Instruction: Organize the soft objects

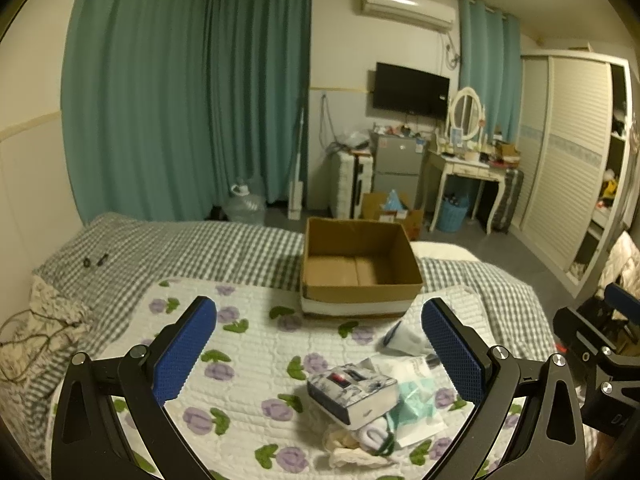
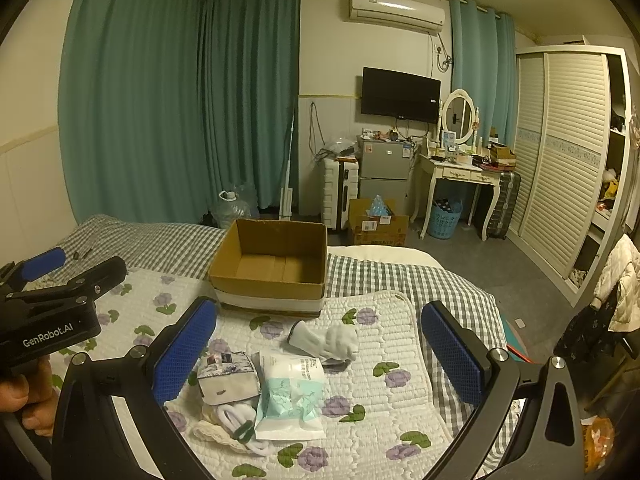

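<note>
- Left gripper (image 1: 319, 354): jaws spread wide, nothing between them; hovering over the floral quilted pad (image 1: 240, 344) on the bed.
- Right gripper (image 2: 319, 354): jaws likewise spread and empty. Left unit shows at 9 o'clock in the right wrist view, a hand (image 2: 24, 404) below it.
- Soft items lie clustered on the pad, none boxed. In the right wrist view: patterned tissue pack (image 2: 229, 378) at about 7 o'clock from centre, touching a sealed white-and-teal pouch (image 2: 290, 396) at 6 o'clock; white cords or socks (image 2: 240, 420) and a cream lace-edged cloth (image 2: 216, 436) partly under them. I can't tell which the white loops are.
- White glove (image 2: 326, 342) lies apart from the cluster, nearer the box.
- Cardboard box (image 2: 272, 280) sits open and empty at 12 o'clock, on the far edge of the pad.
- Judgement: start of the task, approach step, no pick made.
- Next move likely calls for lowering one gripper over a single item, closing on a raised fold, then carrying it toward 12 o'clock into the box. The pouch looks slippery; the stacked pieces may drag together.
</note>
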`<move>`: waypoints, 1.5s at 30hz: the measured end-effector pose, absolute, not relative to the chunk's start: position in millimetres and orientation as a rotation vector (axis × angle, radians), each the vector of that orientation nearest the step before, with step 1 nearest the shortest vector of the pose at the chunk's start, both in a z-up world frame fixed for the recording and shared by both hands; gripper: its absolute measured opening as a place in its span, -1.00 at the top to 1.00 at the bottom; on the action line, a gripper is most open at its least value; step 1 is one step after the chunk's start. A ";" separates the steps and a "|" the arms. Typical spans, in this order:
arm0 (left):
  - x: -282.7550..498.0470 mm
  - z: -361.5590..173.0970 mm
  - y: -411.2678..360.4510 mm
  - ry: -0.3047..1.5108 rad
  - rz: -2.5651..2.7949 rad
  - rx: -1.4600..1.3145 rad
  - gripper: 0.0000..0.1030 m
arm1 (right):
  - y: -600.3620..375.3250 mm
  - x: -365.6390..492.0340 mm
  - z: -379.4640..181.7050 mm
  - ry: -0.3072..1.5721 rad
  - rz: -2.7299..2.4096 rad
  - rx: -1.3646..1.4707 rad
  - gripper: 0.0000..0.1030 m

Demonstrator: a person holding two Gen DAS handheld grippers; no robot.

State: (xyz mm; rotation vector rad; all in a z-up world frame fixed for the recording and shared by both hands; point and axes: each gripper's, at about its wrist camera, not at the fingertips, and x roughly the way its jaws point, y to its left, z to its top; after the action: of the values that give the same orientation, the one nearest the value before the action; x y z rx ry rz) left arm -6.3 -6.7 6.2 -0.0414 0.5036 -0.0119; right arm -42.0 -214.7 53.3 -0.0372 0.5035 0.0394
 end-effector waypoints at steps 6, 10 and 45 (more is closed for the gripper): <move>-6.5 8.8 -7.9 0.498 -0.010 -0.020 -1.00 | -214.0 -41.9 54.3 0.501 0.035 -0.040 -1.00; -6.4 9.4 -7.0 0.504 -0.013 -0.027 -1.00 | -215.7 -40.6 53.2 0.503 0.029 -0.035 -1.00; 82.3 -84.1 -35.1 0.774 -0.005 -0.001 -1.00 | -234.9 12.6 -41.1 0.707 0.036 -0.039 -1.00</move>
State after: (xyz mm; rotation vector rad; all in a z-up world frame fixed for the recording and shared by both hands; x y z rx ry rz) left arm 82.3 -35.1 -84.1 -0.0007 0.7739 -0.0050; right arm 12.6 -234.9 -41.1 -0.0387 0.7066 0.0360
